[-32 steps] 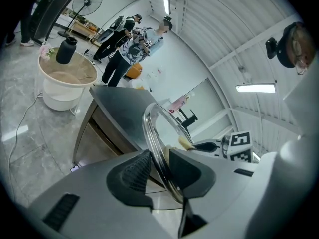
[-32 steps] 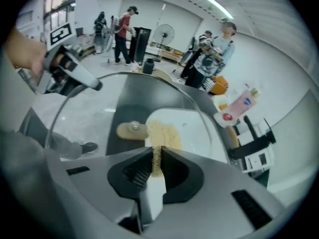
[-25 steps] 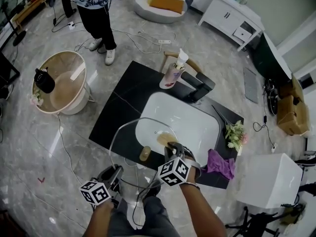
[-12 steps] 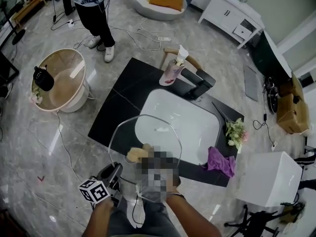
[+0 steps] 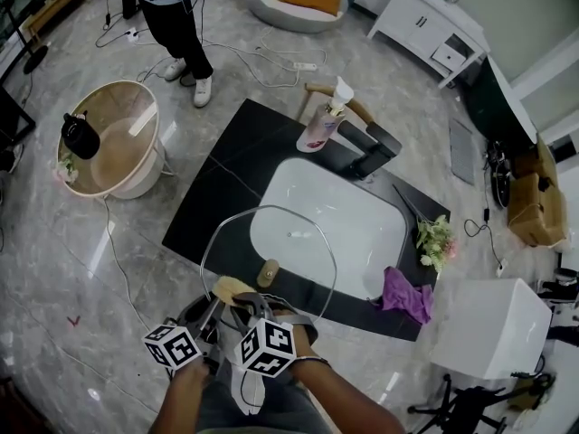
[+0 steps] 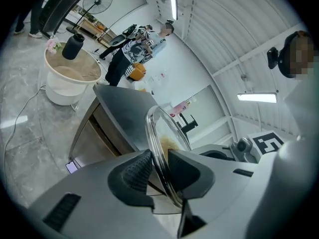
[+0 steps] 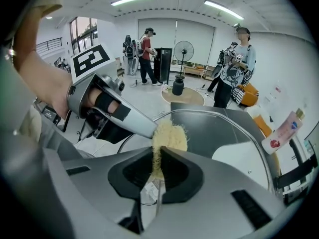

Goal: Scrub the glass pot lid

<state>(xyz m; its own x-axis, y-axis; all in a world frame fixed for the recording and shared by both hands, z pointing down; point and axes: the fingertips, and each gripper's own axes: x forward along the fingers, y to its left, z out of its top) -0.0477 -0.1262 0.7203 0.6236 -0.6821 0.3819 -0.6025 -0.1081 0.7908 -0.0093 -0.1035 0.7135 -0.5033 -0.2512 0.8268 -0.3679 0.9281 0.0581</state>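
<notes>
Our left gripper [image 6: 158,171] clamps the lid [image 5: 268,251] by its rim. Our right gripper [image 7: 157,171] pinches the sponge [image 7: 168,136] beside that rim. We should rub gently and brace firmly.

In the head view, the near rim of the glass pot lid [image 5: 271,242] is hidden behind the left hand-held gripper [image 5: 211,315] and the right hand-held gripper [image 5: 242,307], whose marker cubes cover their jaws. The yellow scrub pad [image 5: 228,287], at the lid's near edge, is half covered by the right one. Beyond the lid, a standing person [image 5: 176,16] is cut off by the top edge. The pump bottle [image 5: 318,129] label is too small to read.
</notes>
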